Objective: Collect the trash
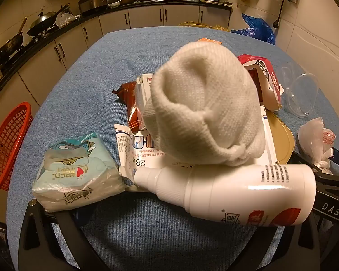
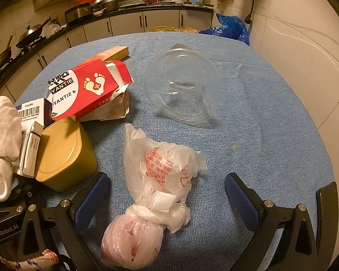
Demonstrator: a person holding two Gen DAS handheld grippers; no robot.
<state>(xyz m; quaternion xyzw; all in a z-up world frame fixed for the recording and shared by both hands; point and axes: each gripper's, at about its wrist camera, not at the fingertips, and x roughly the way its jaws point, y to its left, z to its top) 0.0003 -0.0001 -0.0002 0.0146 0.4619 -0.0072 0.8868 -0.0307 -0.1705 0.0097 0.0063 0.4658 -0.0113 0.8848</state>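
Blue cloth-covered surface (image 2: 248, 117) carries a scatter of trash; left hand-held gripper (image 1: 147, 221) stands wide, nothing between its fingers, only bare cloth there; right hand-held gripper (image 2: 167, 203) also wide, blue pads apart on either side of a knotted plastic bag (image 2: 156, 194), pads not touching it; the bag lies on the cloth with its pinkish bundled end nearest the camera and red print on the loose end; clear plastic bowl (image 2: 183, 85) tilted on its side beyond the bag, apart from it; red and white carton (image 2: 88, 90) marked YANTIE, torn open, to the left, resting over crumpled paper; orange flat box (image 2: 115, 53) behind it; gold-lidded tub (image 2: 63, 153) near the right gripper's left finger, with small white boxes (image 2: 30, 149) leaning against it; in the left wrist view a white knit sock (image 1: 203, 110), bunched up, sits on top of the pile; white spray bottle (image 1: 232, 192) lies on its side just in front of the sock, nozzle pointing left; tissue pack (image 1: 76, 171) with a cartoon print beside the nozzle, close to the left finger; brown foil wrapper (image 1: 131, 103) behind, partly under the sock; red mesh basket (image 1: 9, 144) off the surface's left edge.
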